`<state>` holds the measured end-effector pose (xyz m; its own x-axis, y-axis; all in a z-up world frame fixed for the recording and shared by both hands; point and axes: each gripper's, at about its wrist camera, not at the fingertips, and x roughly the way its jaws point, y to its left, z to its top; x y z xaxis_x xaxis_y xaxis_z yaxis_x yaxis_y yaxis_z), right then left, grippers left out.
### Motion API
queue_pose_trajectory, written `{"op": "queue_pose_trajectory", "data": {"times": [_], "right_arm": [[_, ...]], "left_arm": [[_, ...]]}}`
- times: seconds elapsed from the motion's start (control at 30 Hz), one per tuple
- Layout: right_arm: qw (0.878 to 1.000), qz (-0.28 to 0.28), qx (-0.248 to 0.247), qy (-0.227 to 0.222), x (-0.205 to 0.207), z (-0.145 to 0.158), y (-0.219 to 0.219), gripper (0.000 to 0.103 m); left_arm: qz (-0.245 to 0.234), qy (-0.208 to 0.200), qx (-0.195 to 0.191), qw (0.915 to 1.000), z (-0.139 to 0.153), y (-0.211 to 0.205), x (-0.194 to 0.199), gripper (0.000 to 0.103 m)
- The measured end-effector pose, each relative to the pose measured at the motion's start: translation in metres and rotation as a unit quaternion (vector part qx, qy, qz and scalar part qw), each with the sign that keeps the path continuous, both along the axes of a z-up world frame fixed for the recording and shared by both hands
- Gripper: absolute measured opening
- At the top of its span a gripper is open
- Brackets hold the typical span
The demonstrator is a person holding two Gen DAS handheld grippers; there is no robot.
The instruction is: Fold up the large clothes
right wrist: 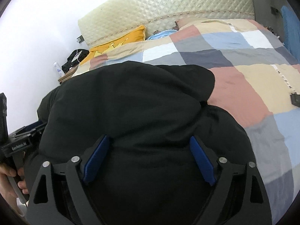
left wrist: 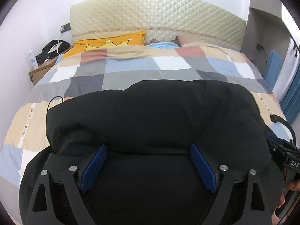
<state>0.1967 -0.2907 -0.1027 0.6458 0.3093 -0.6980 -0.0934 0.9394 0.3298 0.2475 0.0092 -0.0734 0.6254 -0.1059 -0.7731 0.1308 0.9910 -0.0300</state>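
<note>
A big black garment [left wrist: 150, 116] lies on the checked blanket [left wrist: 131, 69] of a bed, filling the lower half of both views. The left gripper [left wrist: 148, 166] hangs over it with its blue pads [left wrist: 94, 168] wide apart, pinching nothing. The right gripper [right wrist: 148, 161] is spread wide over the cloth too. Only the left view shows a thin black cord [left wrist: 54, 101] at the garment's left edge. Only the right view shows a hand [right wrist: 9, 180] at lower left and a small dark box [right wrist: 295, 98] at the right edge.
</note>
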Motion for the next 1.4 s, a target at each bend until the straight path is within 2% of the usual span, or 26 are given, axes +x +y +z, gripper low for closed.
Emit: {"op": "queue_pose_trajectory", "data": {"times": [0.27,0.4,0.5,0.6,0.67,0.77,0.9,1.0,1.17,1.3,1.4], "right_arm": [[1.0,-0.008,0.016,-0.012,0.013,-0.01,0.006,0.095],[0.999,-0.015,0.024,-0.015,0.012,-0.012,0.007,0.097],[0.999,-0.035,0.011,-0.027,0.002,-0.006,0.01,0.097],[0.998,-0.028,-0.011,-0.046,-0.006,0.012,0.02,0.097],[0.997,-0.014,-0.02,-0.07,-0.008,0.031,0.031,0.098],[0.995,0.007,-0.032,-0.094,-0.004,0.051,0.054,0.101],[0.994,0.04,-0.056,-0.087,0.014,0.045,0.086,0.101],[0.994,0.056,-0.07,-0.064,0.032,0.028,0.104,0.103],[0.994,0.066,-0.065,-0.05,0.038,0.008,0.101,0.103],[0.995,0.065,-0.062,-0.049,0.036,0.004,0.099,0.103],[0.995,0.06,-0.052,-0.055,0.03,0.009,0.094,0.103]], "left_arm": [[0.0,0.004,-0.011,0.9999,-0.016,0.005,0.028,0.094],[-0.009,-0.009,-0.028,0.9995,-0.016,0.01,0.022,0.094],[-0.007,-0.013,-0.039,0.9991,-0.01,0.017,0.016,0.094],[0.005,-0.032,-0.021,0.9993,0.002,0.02,0.006,0.094],[-0.002,-0.062,0.004,0.9981,0.015,0.021,0.0,0.094],[0.02,-0.09,0.036,0.9951,0.026,0.028,0.001,0.094],[0.022,-0.059,0.017,0.9979,0.014,0.038,0.013,0.094],[0.021,-0.038,0.029,0.9986,-0.001,0.038,0.02,0.094],[0.026,-0.022,0.008,0.9994,-0.016,0.04,0.024,0.095],[0.018,-0.019,0.002,0.9996,-0.016,0.044,0.021,0.095],[0.022,-0.036,0.008,0.9991,-0.01,0.049,0.013,0.095]]}}
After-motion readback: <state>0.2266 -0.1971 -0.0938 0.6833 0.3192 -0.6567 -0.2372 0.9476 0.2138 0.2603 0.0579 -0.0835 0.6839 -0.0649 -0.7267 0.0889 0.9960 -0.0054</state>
